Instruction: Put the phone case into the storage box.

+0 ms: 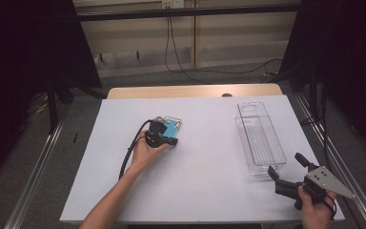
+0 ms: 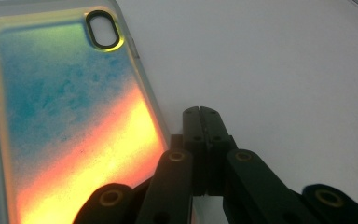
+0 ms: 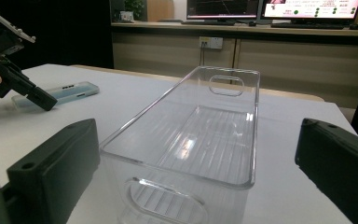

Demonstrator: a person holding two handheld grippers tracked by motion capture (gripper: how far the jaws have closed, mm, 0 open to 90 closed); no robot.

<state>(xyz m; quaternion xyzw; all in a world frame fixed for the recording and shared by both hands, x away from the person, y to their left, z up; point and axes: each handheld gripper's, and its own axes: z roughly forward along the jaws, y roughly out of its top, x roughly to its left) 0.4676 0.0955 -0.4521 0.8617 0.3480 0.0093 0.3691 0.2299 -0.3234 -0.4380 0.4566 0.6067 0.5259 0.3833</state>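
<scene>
A clear phone case (image 1: 172,126) with a blue-to-orange back lies flat on the white table (image 1: 205,157), left of centre. In the left gripper view the case (image 2: 65,116) lies to the left of the jaws, camera hole at the top. My left gripper (image 1: 173,141) (image 2: 202,112) is shut with nothing between its tips, resting just beside the case's long edge. A clear plastic bin (image 1: 259,137) (image 3: 200,135) stands empty at the right. My right gripper (image 1: 286,164) is open, its jaws spread on either side of the bin's near end. The left gripper (image 3: 44,103) also appears far off, tip down by the case (image 3: 58,95).
The bin has handle cut-outs in both end walls. The table's wooden far edge (image 1: 195,90) and a cable on the floor lie beyond. Metal rails run along both sides of the table. A bare stretch of white table lies between case and bin.
</scene>
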